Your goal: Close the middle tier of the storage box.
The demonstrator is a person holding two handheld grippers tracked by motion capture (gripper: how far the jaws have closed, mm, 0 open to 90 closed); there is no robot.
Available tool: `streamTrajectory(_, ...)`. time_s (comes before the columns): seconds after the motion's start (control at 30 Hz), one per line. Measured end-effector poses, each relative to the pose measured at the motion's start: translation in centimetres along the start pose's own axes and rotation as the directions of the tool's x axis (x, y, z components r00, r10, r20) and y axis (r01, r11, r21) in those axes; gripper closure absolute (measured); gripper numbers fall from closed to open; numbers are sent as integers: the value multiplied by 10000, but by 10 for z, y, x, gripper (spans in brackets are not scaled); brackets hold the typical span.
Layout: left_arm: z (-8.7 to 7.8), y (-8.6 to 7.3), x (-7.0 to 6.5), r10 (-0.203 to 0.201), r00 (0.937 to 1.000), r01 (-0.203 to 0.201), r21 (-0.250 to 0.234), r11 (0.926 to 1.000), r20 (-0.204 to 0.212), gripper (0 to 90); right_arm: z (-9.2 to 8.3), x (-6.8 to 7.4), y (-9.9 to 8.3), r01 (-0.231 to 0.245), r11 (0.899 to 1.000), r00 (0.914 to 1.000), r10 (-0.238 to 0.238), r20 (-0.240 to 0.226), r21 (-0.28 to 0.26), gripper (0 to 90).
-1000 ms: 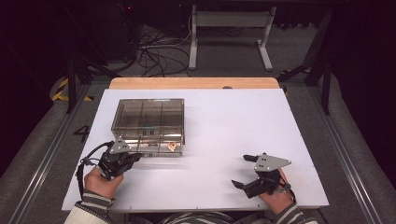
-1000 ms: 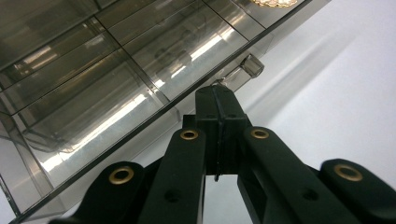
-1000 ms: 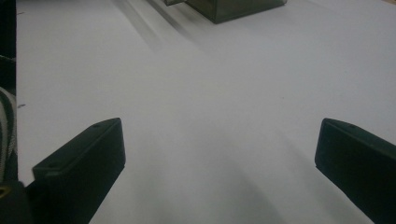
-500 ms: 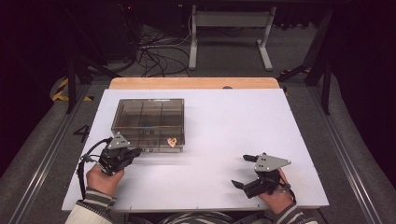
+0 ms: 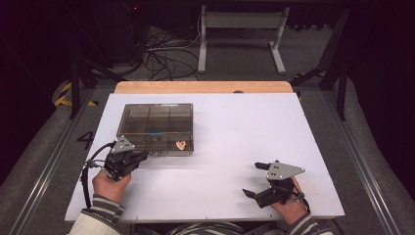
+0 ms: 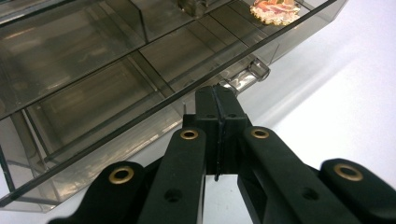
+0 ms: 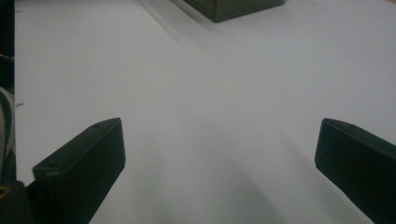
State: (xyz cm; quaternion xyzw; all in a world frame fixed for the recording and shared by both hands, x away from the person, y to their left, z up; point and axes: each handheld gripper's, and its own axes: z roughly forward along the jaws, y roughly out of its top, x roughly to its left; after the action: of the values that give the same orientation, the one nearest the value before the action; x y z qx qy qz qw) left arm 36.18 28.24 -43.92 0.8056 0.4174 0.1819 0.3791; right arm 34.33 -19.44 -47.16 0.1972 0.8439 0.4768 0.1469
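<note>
A smoky transparent box [image 5: 155,125] with inner compartments lies on the left half of the white table [image 5: 244,127]. A small orange-and-white piece [image 5: 181,145] shows at its front right corner, and I see that piece [image 6: 275,10] again in the left gripper view. My left gripper [image 5: 142,155] is at the box's front edge, shut with nothing between its jaws. In its own view the left gripper [image 6: 217,93] has its tips just below the lid's edge, beside a clear latch tab [image 6: 250,74]. My right gripper [image 5: 252,179] rests open at the front right, far from the box.
The right gripper [image 7: 219,140] looks across bare white tabletop toward a corner of the box [image 7: 233,7]. Beyond the table's wooden far edge [image 5: 203,87] are floor cables and a metal stand. A cable trails from the left gripper near the table's left edge.
The left gripper has shifted slightly along the box's front. The box's front edge and the orange piece sit a little farther up the picture. The right gripper has stayed still.
</note>
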Motion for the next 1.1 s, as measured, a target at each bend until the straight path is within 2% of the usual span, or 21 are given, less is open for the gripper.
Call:
streamTrajectory(0.03, 1, 0, 0, -75, 10000, 75, -1, 10000, -32, 895, 0, 0, 0, 2, 10000, 10000, -2, 1, 0, 22)
streamTrajectory(0.07, 2, 0, 1, 22, 9999, -22, 2, 10000, -101, 895, 0, 0, 0, -1, 10000, 10000, 1, -2, 2, 22)
streamTrajectory(0.1, 3, 0, 1, -120, 9999, 120, 9, 9999, -11, 895, 0, 0, 0, 0, 10000, 10000, 0, -2, 3, 22)
streamTrajectory(0.3, 5, 1, 3, -89, 9999, 88, -69, 9999, -79, 895, 0, 0, 0, 1, 10000, 10000, -1, 0, 14, 23)
streamTrajectory(0.47, 7, 2, 6, -308, 9995, 308, -119, 9995, -15, 895, 0, 0, 0, 5, 10000, 10000, -5, -1, 16, 22)
streamTrajectory(0.77, 11, 3, 10, -449, 9990, 448, -232, 9987, -64, 895, 0, 0, 0, 6, 10000, 10000, -6, 5, 21, 23)
streamTrajectory(0.8, 11, 3, 11, -357, 9992, 352, -254, 9991, -192, 895, 0, 0, 0, 6, 10000, 10000, -6, 5, 22, 22)
streamTrajectory(0.87, 13, 3, 12, -531, 9985, 528, -268, 9982, -101, 895, 0, 0, 0, 7, 10000, 10000, -7, 5, 25, 22)
streamTrajectory(1.1, 15, 4, 16, -586, 9979, 577, -288, 9979, -294, 895, 0, 0, 0, 10, 10000, 10000, -10, 4, 27, 23)
